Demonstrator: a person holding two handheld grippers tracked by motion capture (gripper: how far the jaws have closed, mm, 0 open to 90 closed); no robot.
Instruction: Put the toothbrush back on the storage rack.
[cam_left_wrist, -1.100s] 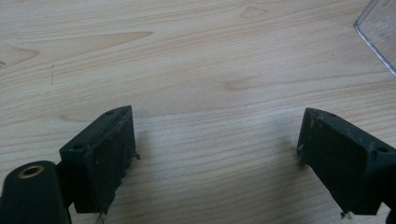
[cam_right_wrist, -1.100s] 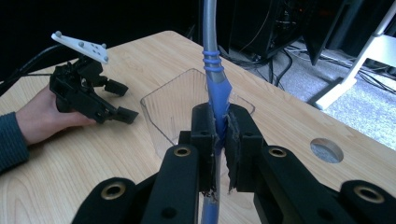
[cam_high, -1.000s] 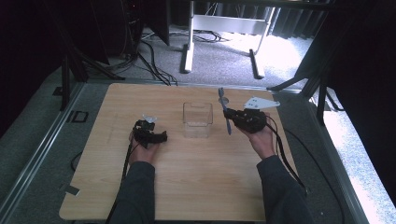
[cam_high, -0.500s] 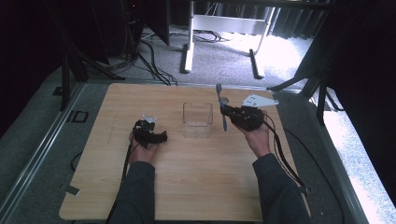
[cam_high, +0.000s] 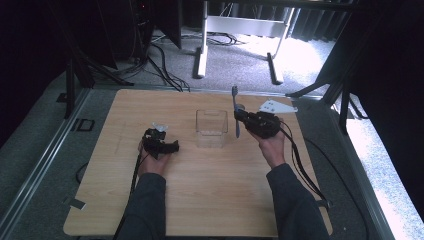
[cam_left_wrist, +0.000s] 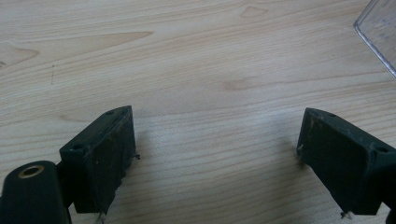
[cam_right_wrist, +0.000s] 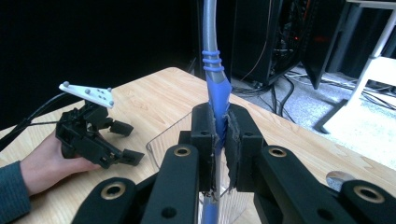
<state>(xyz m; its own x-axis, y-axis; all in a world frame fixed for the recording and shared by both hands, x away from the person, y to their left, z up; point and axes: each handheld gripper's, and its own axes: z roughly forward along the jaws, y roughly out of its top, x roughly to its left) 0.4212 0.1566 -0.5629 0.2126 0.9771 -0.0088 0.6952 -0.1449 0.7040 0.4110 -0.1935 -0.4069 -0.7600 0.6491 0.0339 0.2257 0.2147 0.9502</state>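
Observation:
A grey and blue toothbrush (cam_right_wrist: 215, 84) stands upright, clamped between the pads of my right gripper (cam_right_wrist: 219, 135). In the high view the toothbrush (cam_high: 235, 112) hangs beside the right wall of a clear plastic box (cam_high: 211, 129) at the table's middle, held by the right gripper (cam_high: 240, 116). My left gripper (cam_high: 172, 147) rests low on the table to the left of the box, jaws wide apart with bare wood between them (cam_left_wrist: 215, 149). A corner of the clear box (cam_left_wrist: 380, 32) shows at the upper right of the left gripper view.
The wooden table (cam_high: 200, 200) has free surface in front of both hands. Cables trail from each gripper toward the person. Beyond the table's far edge are a white frame (cam_high: 240, 30), floor cables and dark stands.
My right gripper with the toothbrush has shifted slightly left, closer to the box. The left gripper has stayed put.

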